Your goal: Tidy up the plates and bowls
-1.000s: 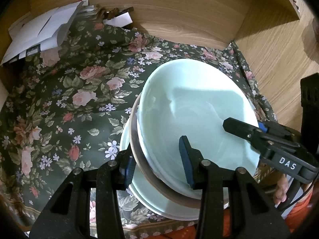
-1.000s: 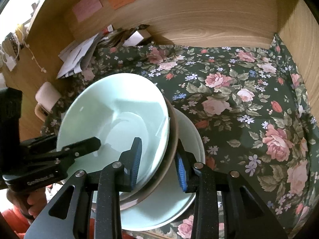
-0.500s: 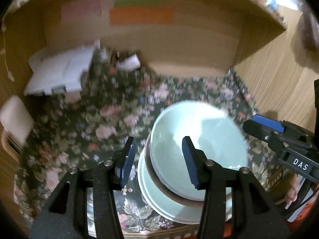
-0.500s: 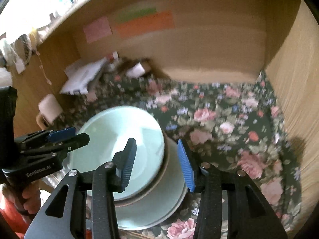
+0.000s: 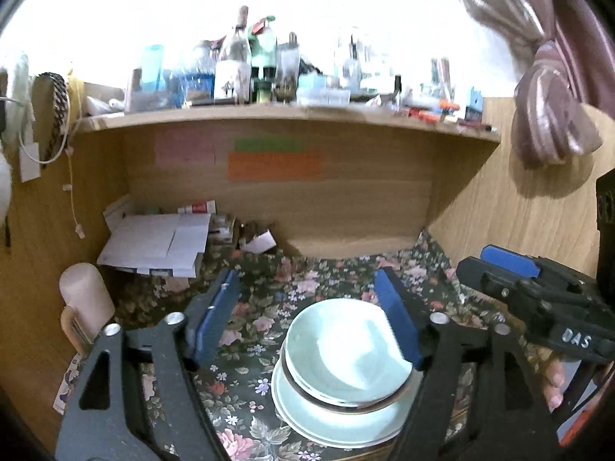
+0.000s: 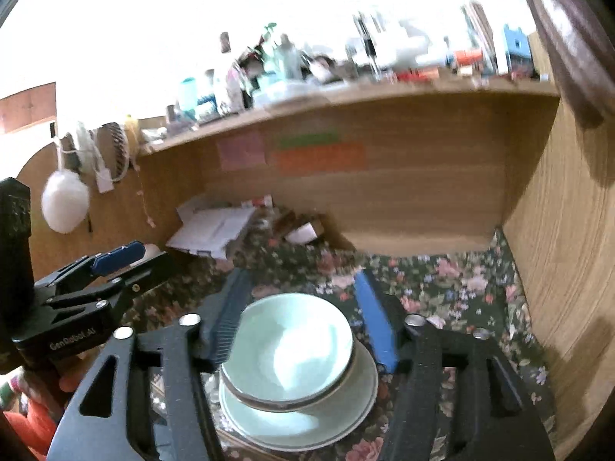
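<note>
A pale green bowl sits in a brown-rimmed bowl, stacked on a pale green plate on the floral cloth. The stack also shows in the right wrist view, bowl on plate. My left gripper is open and empty, raised above and behind the stack. My right gripper is open and empty, also raised above it. Each gripper shows in the other's view: the right one, the left one.
The floral cloth covers a desk nook with wooden walls and a back panel. Papers and boxes lie at the back left. A cream cylinder stands at the left. A cluttered shelf runs overhead.
Both grippers have let go of the stacked bowls, opened wide and pulled up and back. The stack now rests on the cloth, smaller in both views.
</note>
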Available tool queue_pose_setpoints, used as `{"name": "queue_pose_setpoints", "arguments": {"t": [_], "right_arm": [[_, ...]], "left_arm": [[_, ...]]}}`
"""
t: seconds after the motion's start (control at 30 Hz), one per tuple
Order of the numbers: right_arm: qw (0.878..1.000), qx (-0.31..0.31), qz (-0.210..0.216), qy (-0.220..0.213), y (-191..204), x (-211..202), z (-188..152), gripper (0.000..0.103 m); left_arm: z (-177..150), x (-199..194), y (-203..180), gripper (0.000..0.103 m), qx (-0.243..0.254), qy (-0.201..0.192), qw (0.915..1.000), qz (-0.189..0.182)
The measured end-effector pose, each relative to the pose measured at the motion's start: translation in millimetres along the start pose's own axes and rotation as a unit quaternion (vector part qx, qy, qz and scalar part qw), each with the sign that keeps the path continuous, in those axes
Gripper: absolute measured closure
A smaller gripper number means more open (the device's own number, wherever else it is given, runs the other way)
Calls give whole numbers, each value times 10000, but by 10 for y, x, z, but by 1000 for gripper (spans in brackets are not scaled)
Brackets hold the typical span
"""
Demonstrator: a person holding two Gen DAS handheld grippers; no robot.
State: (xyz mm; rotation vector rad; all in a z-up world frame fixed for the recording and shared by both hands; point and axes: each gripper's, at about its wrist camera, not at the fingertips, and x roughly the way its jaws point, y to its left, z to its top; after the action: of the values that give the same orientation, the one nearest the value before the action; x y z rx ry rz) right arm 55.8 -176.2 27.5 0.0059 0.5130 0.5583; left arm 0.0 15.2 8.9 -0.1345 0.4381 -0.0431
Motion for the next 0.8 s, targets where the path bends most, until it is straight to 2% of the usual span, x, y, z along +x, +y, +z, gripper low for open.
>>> {"name": "queue_pose_setpoints", "arguments": {"t": [0.07, 0.13, 0.37, 0.8], "right_arm": [[9999, -53, -30, -156, 33, -70, -7, 27], [9996, -99, -56, -261, 69, -117, -10, 22], [9990, -65, -112, -436, 79, -209, -60, 1], [9986, 12, -144, -507, 80, -246, -100, 0]], "left_arm": [[-1, -77, -4, 14, -24, -166, 9999, 0], [-15, -133, -18, 10, -18, -257, 9997, 27], [-54, -238, 6, 2, -124, -461, 9988, 50], [-101, -232, -8, 1, -133, -485, 9987, 27]]}}
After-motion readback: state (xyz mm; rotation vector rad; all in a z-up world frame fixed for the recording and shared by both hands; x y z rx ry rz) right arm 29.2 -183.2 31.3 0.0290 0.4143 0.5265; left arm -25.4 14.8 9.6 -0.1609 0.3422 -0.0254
